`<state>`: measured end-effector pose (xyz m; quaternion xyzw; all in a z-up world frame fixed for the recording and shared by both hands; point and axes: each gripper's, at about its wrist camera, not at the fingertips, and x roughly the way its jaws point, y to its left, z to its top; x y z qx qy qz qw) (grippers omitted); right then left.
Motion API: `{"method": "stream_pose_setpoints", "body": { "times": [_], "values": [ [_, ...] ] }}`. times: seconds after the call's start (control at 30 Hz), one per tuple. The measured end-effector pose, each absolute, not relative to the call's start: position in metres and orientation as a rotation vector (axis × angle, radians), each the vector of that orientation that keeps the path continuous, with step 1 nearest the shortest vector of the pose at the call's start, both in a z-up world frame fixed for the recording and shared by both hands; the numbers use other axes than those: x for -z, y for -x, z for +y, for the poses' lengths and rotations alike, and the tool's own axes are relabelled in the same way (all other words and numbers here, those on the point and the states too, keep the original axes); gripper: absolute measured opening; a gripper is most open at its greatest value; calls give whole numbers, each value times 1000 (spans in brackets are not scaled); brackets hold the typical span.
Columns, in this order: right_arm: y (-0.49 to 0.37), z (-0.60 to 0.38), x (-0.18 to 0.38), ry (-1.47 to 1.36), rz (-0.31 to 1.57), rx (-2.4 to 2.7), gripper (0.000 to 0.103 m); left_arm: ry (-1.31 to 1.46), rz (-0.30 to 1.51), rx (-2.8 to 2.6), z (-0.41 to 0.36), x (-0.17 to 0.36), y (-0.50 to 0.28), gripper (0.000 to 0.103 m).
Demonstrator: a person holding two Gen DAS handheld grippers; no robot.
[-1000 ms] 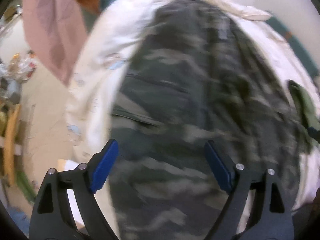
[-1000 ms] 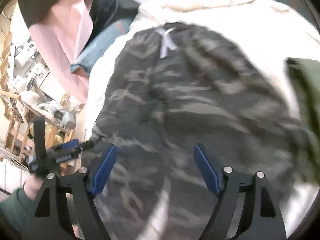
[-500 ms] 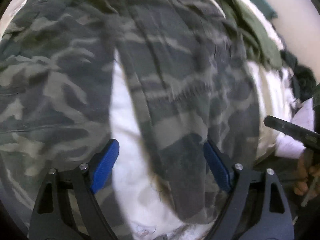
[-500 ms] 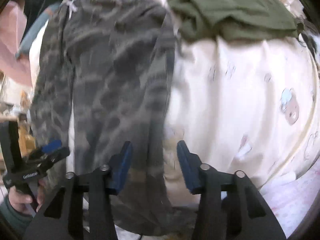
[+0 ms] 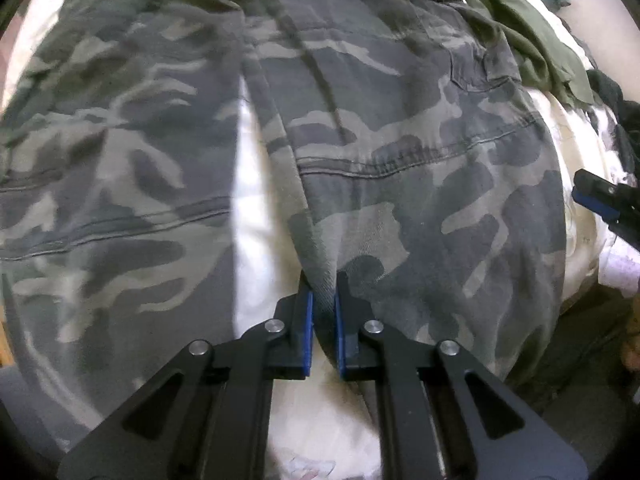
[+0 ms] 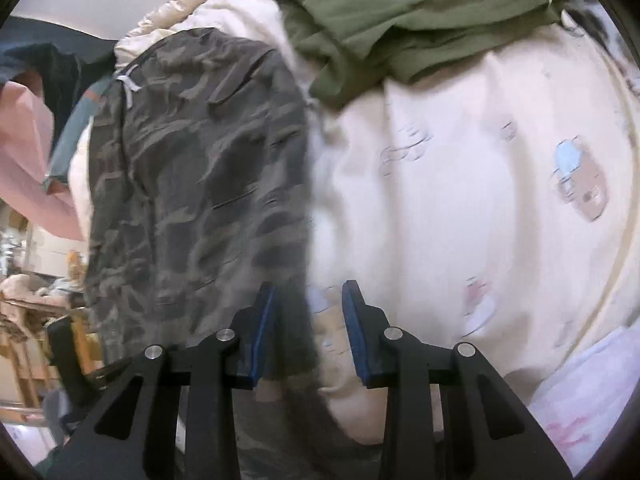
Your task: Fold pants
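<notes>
Left wrist view
Pants: camouflage pants [image 5: 420,128] in grey-green woven cotton with stitched double seams across both legs, spread flat on the bed; the two legs lie side by side with a strip of bedding between them.
Bedding: pale cream quilt [image 5: 248,216], soft and smooth, showing in the gap between the legs.
Olive garment: a crumpled olive cloth [image 5: 528,28] lies at the upper right, touching the outer edge of the pants.
Left gripper: the left gripper [image 5: 323,320] has black arms and blue pads; its jaws have just been closing and now stand nearly together, pinching the inner edge fold of the right-hand leg.
Other tool: the right gripper's blue-padded tip [image 5: 600,200] shows at the right edge, beside the pants' outer edge.

Right wrist view
Pants: the pants [image 6: 192,184] run lengthways up the left half, creased, with a white drawstring [image 6: 129,84] at the far waistband.
Bedding: quilt [image 6: 480,200] is puffy, printed with faint cartoon figures.
Olive garment: folded olive knit [image 6: 400,16] at the top, on the quilt.
Right gripper: the right gripper [image 6: 308,332] has jaws that have just been closing and stand narrowly apart; the blurred outer edge of the pants lies between them against the left pad, while the right pad is over bare quilt, so no firm pinch shows.
</notes>
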<state>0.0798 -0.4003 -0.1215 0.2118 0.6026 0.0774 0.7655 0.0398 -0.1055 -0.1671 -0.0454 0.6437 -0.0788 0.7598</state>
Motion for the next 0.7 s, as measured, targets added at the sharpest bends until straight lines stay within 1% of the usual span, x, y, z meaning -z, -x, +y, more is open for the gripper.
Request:
{"method": "stream_pose_setpoints", "body": {
  "times": [0.1, 0.27, 0.3, 0.33, 0.37, 0.47, 0.5, 0.6, 0.67, 0.7],
  "values": [
    [-80, -395, 132, -483, 1357, -210, 35, 60, 1400, 165, -109, 164, -36, 7],
    [-84, -366, 145, -348, 1427, -250, 34, 77, 1418, 161, -112, 175, -39, 7],
    [-85, -362, 148, -319, 1440, -248, 7, 74, 1416, 162, -111, 176, -37, 7],
    [-84, -359, 146, -289, 1445, -259, 4, 72, 1415, 164, -110, 176, -35, 7],
    [-82, -358, 140, -273, 1433, -271, 4, 75, 1413, 168, -109, 176, -34, 7],
    [-72, -365, 93, -171, 1336, -271, 2, 132, 1423, 200, -105, 170, -37, 7],
    [-71, -371, 82, -144, 1329, -269, 2, 146, 1426, 221, -107, 164, -38, 7],
    [-75, -376, 96, -33, 1396, -178, 3, 91, 1411, 264, -126, 152, -36, 7],
    [-80, -375, 129, -39, 1538, -161, 4, 76, 1453, 249, -131, 161, -38, 7],
    [-82, -374, 140, -35, 1585, -150, 6, 96, 1481, 252, -130, 166, -39, 7]
  ]
}}
